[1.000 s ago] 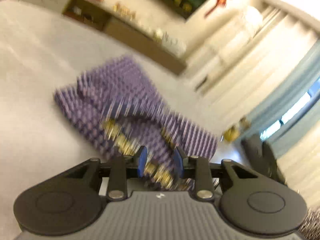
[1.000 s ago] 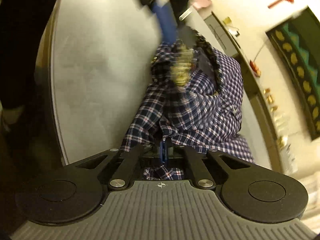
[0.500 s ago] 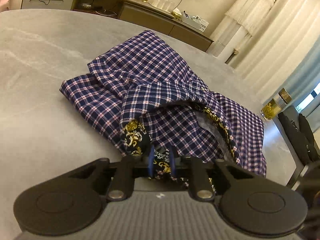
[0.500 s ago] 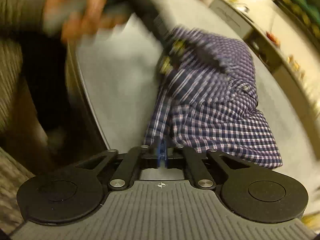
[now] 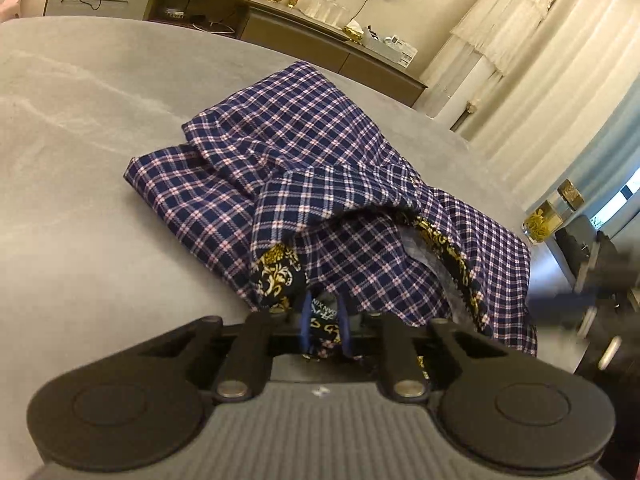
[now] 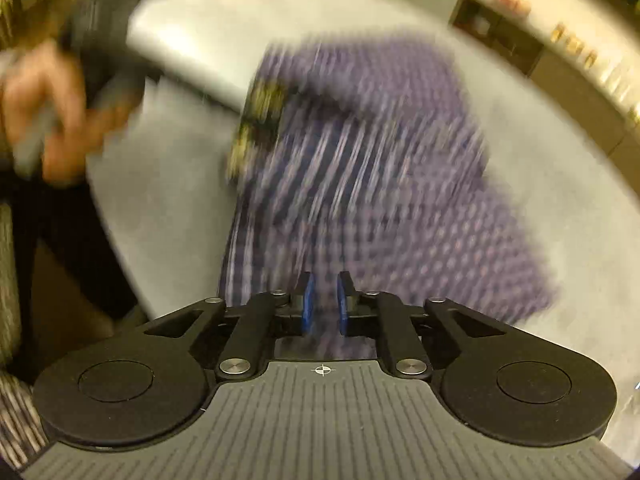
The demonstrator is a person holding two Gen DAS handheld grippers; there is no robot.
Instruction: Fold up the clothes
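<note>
Shirt [image 5: 304,184]: navy/pink check, gold-on-black lining at collar; lies crumpled, part-folded, mid table [image 5: 72,184].

Left gripper [image 5: 325,320]: low at near edge of shirt, blue pads [image 5: 306,318] narrowly apart, pinching the collar w/ label between them.

Right gripper [image 6: 322,304]: over shirt's near end, jaws opening, small gap, no cloth seen between the pads; view blurred. Also shows in left view as a blur at right edge.

Hand [image 6: 48,116]: top left of right view, blurred, on left gripper's handle.

Sideboard [image 5: 256,20]: by far wall, behind table, w/ small items on top.
</note>
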